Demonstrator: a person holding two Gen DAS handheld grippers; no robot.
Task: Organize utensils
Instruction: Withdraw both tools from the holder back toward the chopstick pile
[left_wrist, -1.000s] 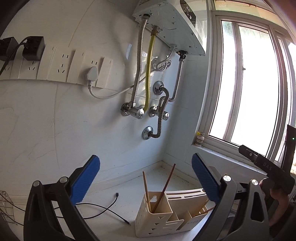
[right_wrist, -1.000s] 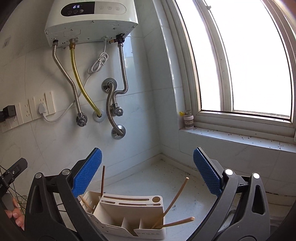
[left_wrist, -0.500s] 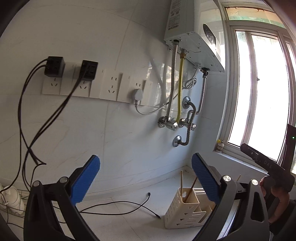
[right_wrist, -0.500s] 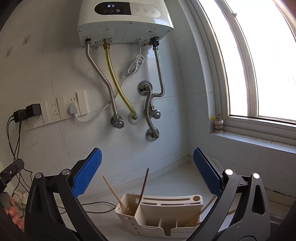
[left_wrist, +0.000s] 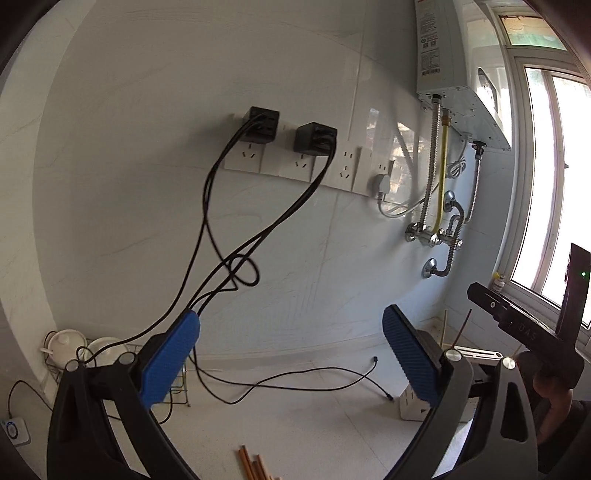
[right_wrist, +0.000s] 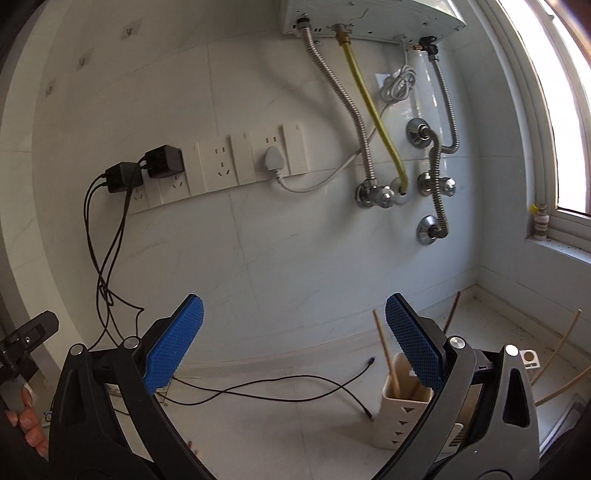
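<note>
Chopsticks (left_wrist: 251, 463) lie below parted left tongs (left_wrist: 291, 363); no legible writing.

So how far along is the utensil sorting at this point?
Partly done. Several chopsticks already stand in the white holder. Nothing is in hand: the left gripper and right gripper are both open and empty. Left to do: a loose bundle of chopsticks lies on the counter below the left gripper, not yet picked up.
</note>
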